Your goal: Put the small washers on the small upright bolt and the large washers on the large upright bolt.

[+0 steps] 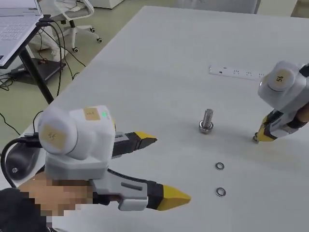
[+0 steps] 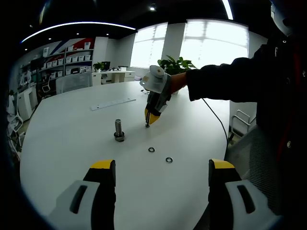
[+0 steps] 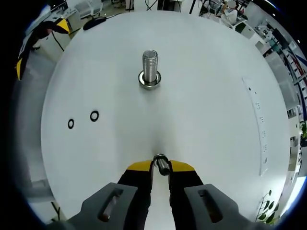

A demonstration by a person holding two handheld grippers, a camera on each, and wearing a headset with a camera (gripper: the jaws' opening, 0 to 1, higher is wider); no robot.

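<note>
- The right gripper (image 3: 161, 168) is clenching its yellow-tipped jaws on the small bolt (image 3: 161, 164), pinching it right at the tips.
- In the head view, that gripper is reaching in from the right edge. It is tilting down, so the bolt is meeting the white table (image 1: 145, 72) to the right of the large bolt (image 1: 206, 121).
- The large bolt is standing upright near the middle of the table, apart from both grippers. A metal ring (image 3: 150, 82) is sitting around its base, but I cannot tell whether it is a washer or part of the bolt.
- Two loose washers are lying flat on the person's side of the large bolt. The farther washer (image 1: 219, 166) and the nearer washer (image 1: 221, 192) are near each other but not touching.
- The left gripper (image 1: 166, 168) is hovering low at the near left. Its jaws are spread wide with nothing between them, and it is pointing across the table toward the washers.
- A white power strip (image 1: 236, 72) is lying on the far side of the table, beyond the large bolt.
- A laptop (image 1: 17, 24) is sitting on a stand off the table's left side.
</note>
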